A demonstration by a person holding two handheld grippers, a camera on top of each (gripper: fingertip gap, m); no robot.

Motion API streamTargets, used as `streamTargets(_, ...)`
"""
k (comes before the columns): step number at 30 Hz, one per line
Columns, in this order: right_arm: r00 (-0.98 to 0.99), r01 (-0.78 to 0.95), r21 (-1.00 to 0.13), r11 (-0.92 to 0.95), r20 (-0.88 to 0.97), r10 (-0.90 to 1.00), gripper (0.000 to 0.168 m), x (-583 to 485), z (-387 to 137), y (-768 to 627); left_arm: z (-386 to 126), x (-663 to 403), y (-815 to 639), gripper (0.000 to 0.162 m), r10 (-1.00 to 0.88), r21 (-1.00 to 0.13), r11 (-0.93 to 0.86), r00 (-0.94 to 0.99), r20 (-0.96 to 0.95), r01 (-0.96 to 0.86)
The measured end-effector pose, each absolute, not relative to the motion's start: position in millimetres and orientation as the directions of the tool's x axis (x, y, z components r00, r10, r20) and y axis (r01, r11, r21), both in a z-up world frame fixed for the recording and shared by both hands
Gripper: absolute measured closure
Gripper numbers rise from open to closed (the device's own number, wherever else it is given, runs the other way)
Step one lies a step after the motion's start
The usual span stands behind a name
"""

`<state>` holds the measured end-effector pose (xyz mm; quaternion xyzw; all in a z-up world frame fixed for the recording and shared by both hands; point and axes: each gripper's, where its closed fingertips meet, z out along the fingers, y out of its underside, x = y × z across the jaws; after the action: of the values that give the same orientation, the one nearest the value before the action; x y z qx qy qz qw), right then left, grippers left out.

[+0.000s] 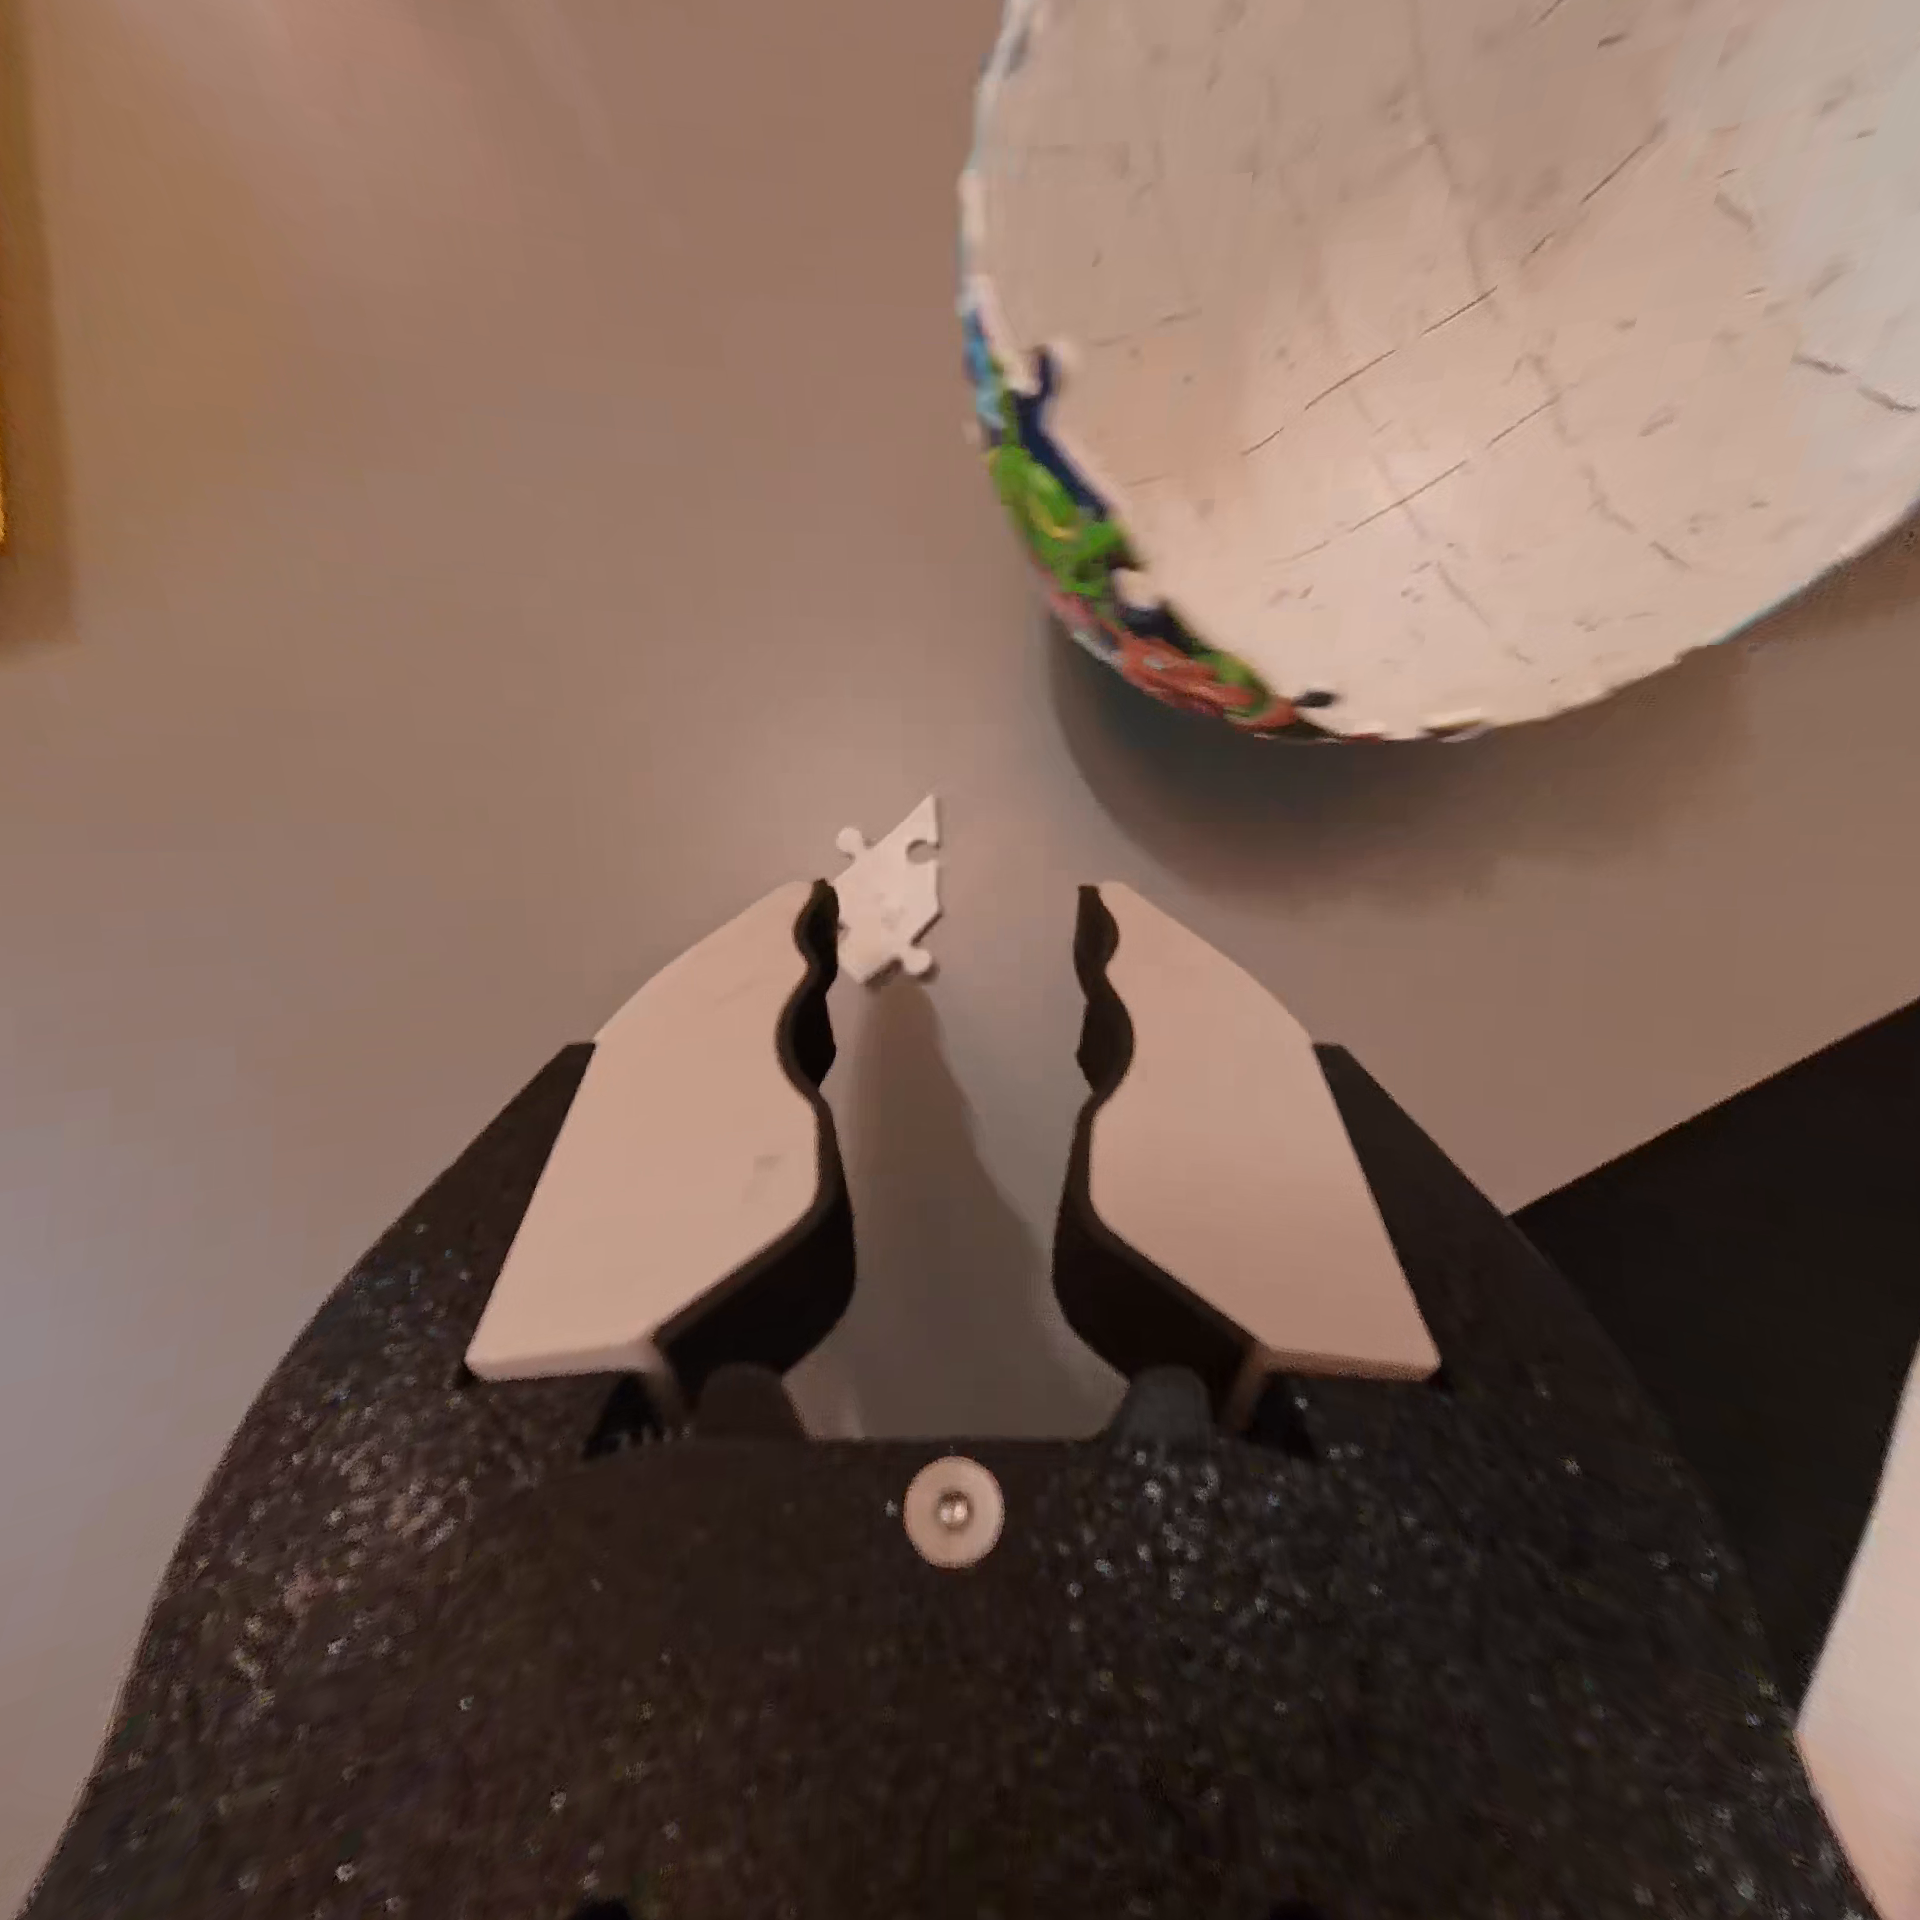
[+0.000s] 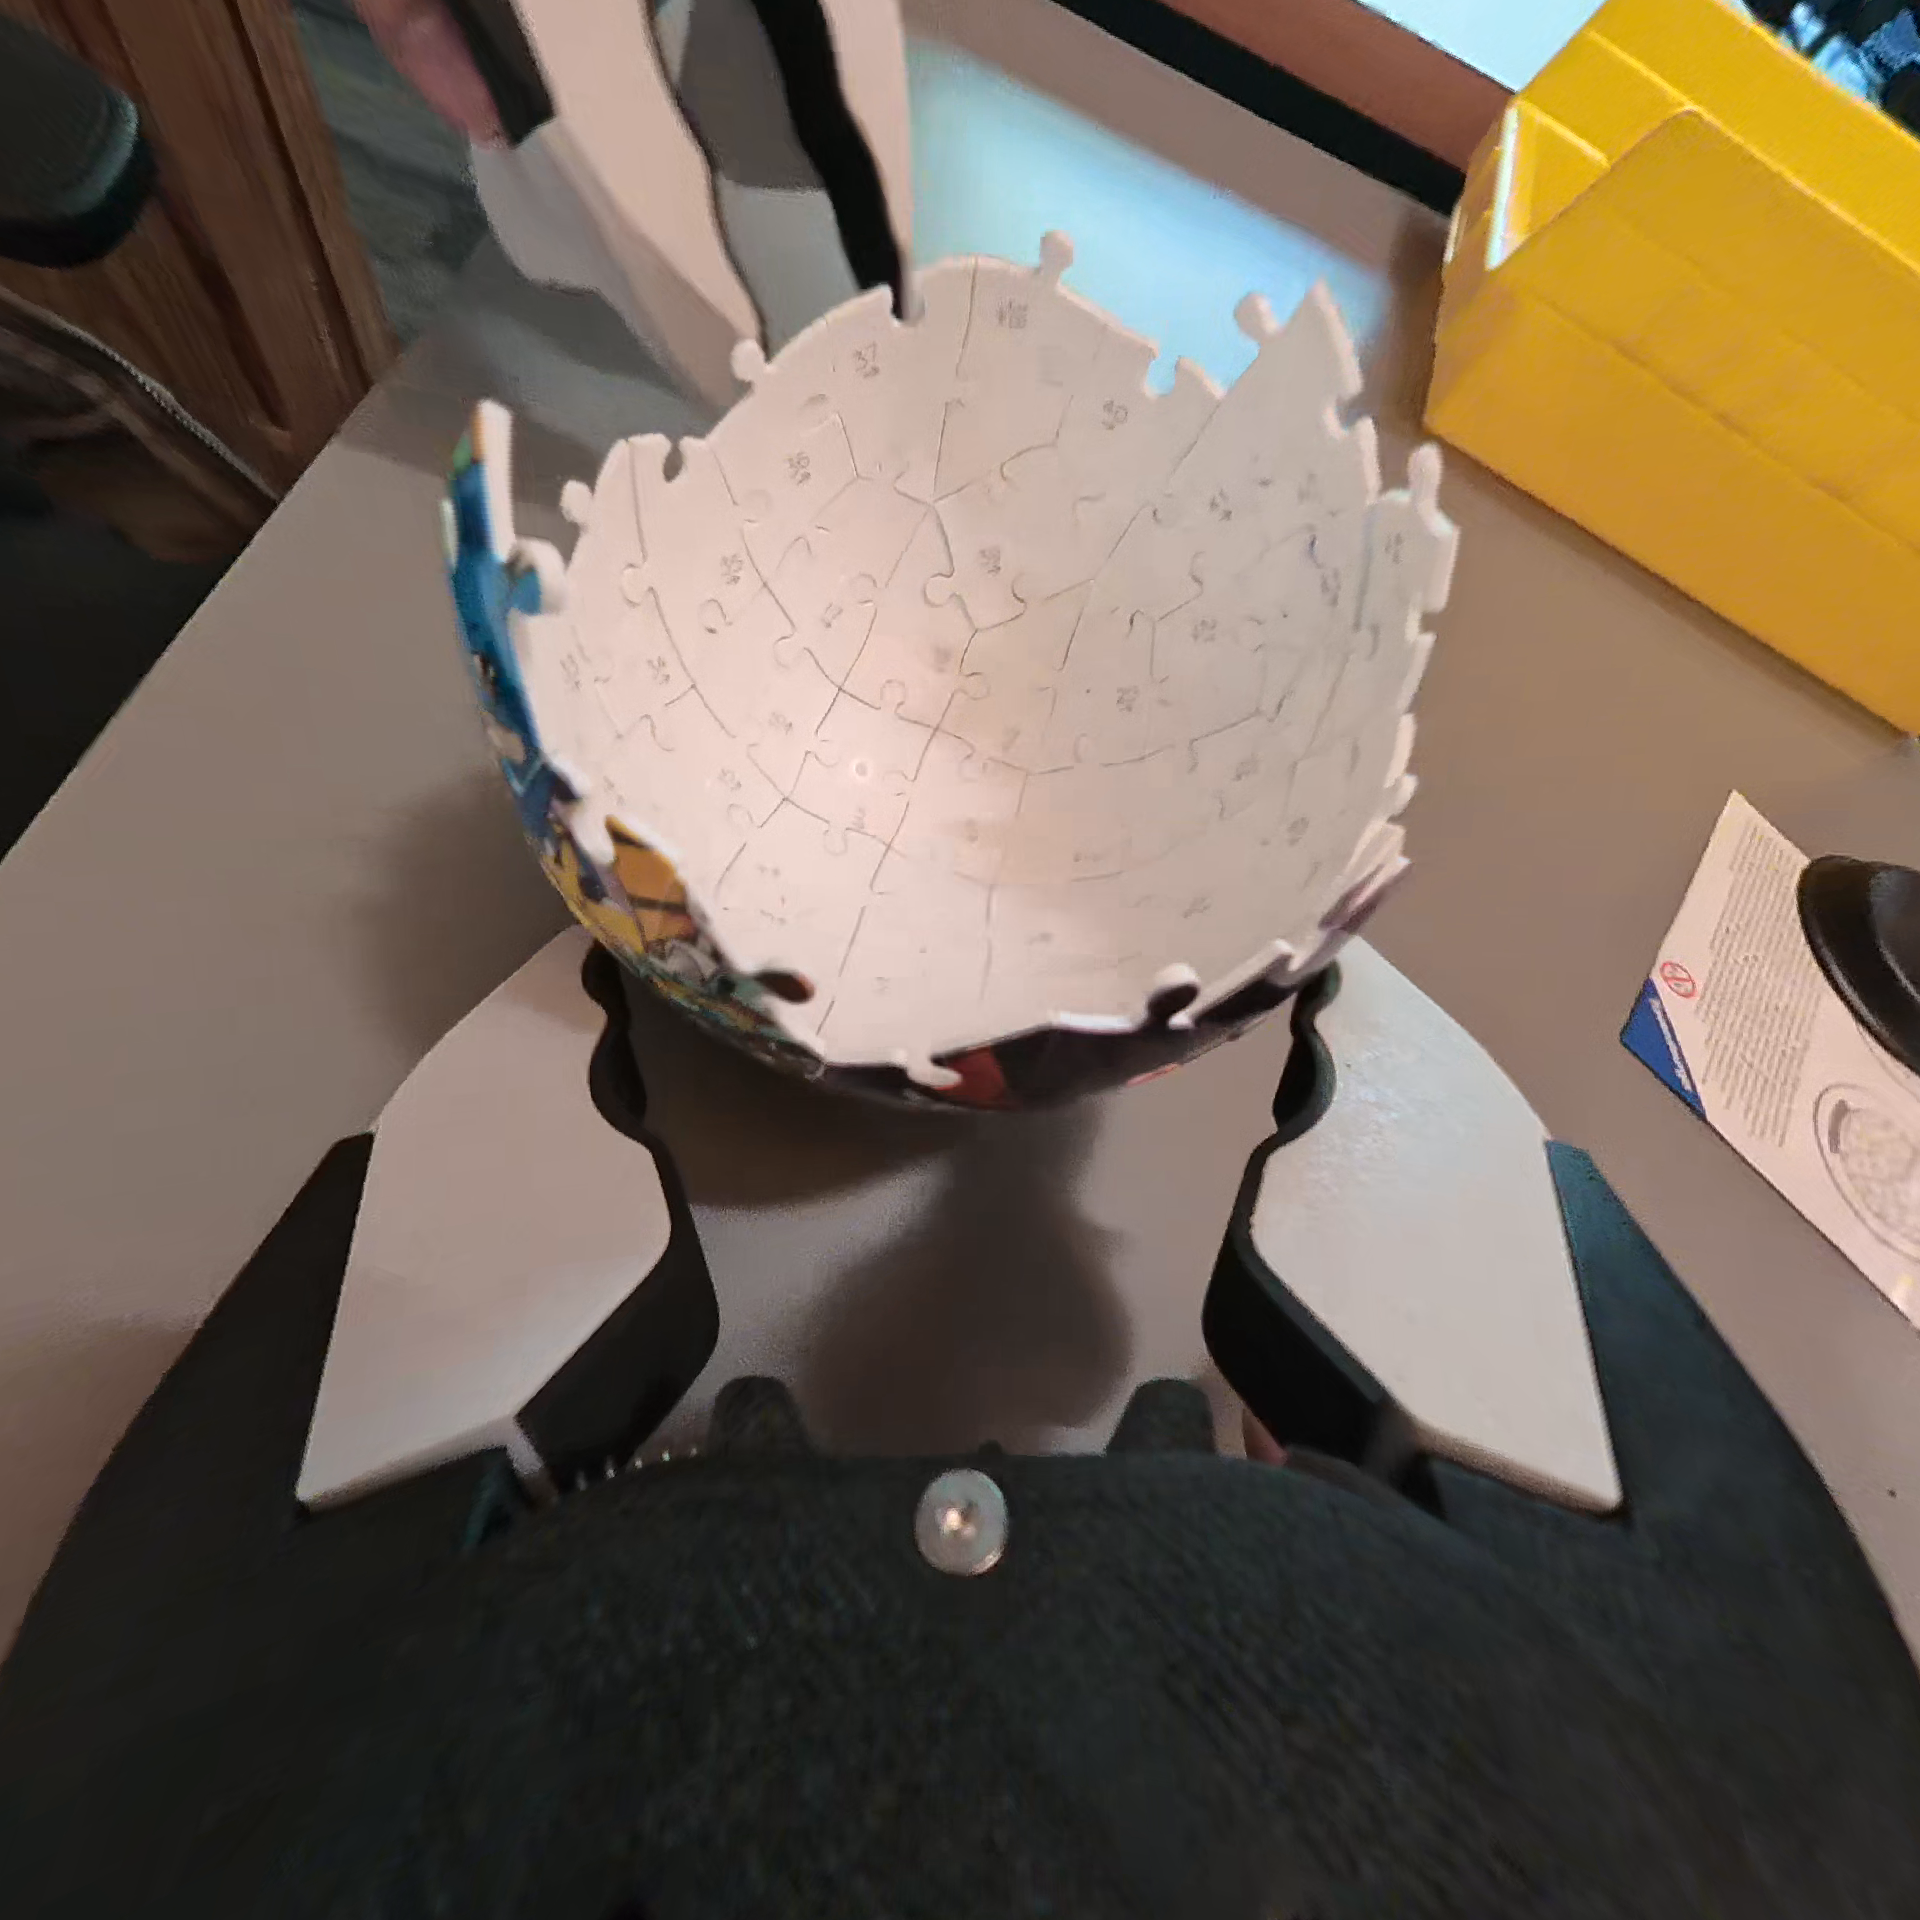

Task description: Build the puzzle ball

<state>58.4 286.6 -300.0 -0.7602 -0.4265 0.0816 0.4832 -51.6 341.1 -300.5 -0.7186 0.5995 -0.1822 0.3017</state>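
Observation:
The half-built puzzle ball is an open bowl, white inside and coloured outside, on the grey table. My right gripper is open wide, its fingertips flanking the bowl's lower near edge; I cannot tell if they touch it. The ball also shows at the upper right of the left wrist view. A single loose puzzle piece lies white side up on the table, just off the inner edge of my left gripper's left fingertip. My left gripper is open and empty above it. It also shows behind the ball.
A yellow bin stands at the far right. A printed leaflet with a black round object on it lies at the right. Wooden furniture stands beyond the table's left edge. A dark shape fills the lower right.

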Motion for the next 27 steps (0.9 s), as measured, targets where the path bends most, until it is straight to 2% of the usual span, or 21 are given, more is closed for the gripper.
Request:
streamTargets(1,0.639,0.551,-0.815,-0.180,0.273,0.719,0.049,60,-298,288,-299,-49,338,0.118,-0.973,-0.658,-0.095,0.209,-0.096,-0.747)
streamTargets(5,0.669,0.506,-0.843,-0.184,0.248,0.701,0.054,66,-291,290,-295,-40,327,0.118,-0.979,-0.669,-0.066,0.178,-0.100,-0.740)
streamTargets(11,0.673,0.556,-0.806,-0.204,0.292,0.680,0.057,76,-299,292,-292,-19,308,0.118,-0.987,-0.691,-0.028,0.129,-0.095,-0.722)
streamTargets(20,0.707,0.537,-0.814,-0.222,0.290,0.645,0.063,87,-296,295,-291,1,295,0.120,-0.984,-0.716,-0.027,0.144,-0.104,-0.697)
streamTargets(27,0.677,0.505,-0.838,-0.209,0.233,0.698,0.064,90,-291,283,-293,5,300,0.119,-0.978,-0.720,-0.039,0.174,-0.115,-0.693)
